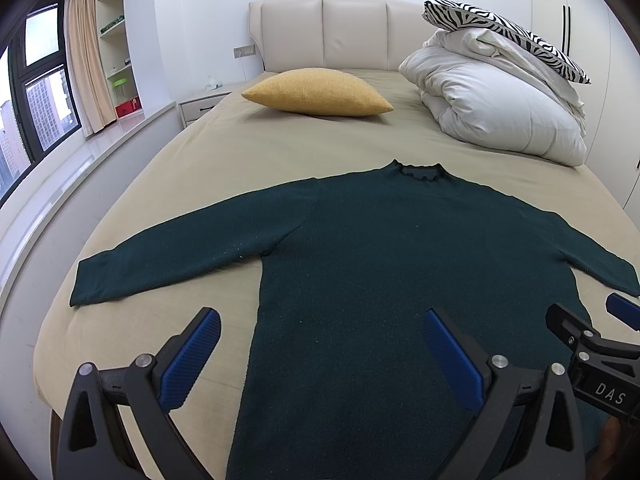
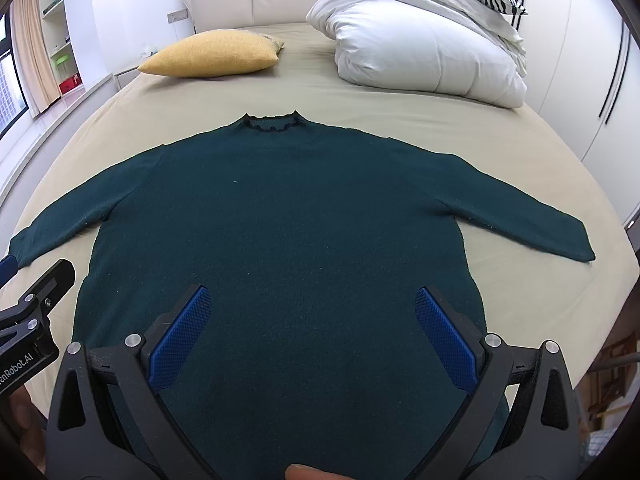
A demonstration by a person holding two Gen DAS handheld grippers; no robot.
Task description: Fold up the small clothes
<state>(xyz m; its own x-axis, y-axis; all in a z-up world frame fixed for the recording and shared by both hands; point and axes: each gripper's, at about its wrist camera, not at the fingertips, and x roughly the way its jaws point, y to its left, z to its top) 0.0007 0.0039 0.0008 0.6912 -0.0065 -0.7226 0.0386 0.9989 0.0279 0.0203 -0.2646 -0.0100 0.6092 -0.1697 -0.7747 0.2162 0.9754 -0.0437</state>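
Both claws are spread wide and holding nothing: the left claw (image 1: 322,328) hangs over the sweater's left hem edge, the right claw (image 2: 314,306) over the middle of its lower body. The dark green sweater (image 2: 280,216) lies flat on the bed (image 2: 360,104) straight ahead of both claws, sleeves out to each side. Past its collar sit a yellow pillow (image 1: 318,94) and a white duvet (image 1: 492,104), with bare sheet between them.
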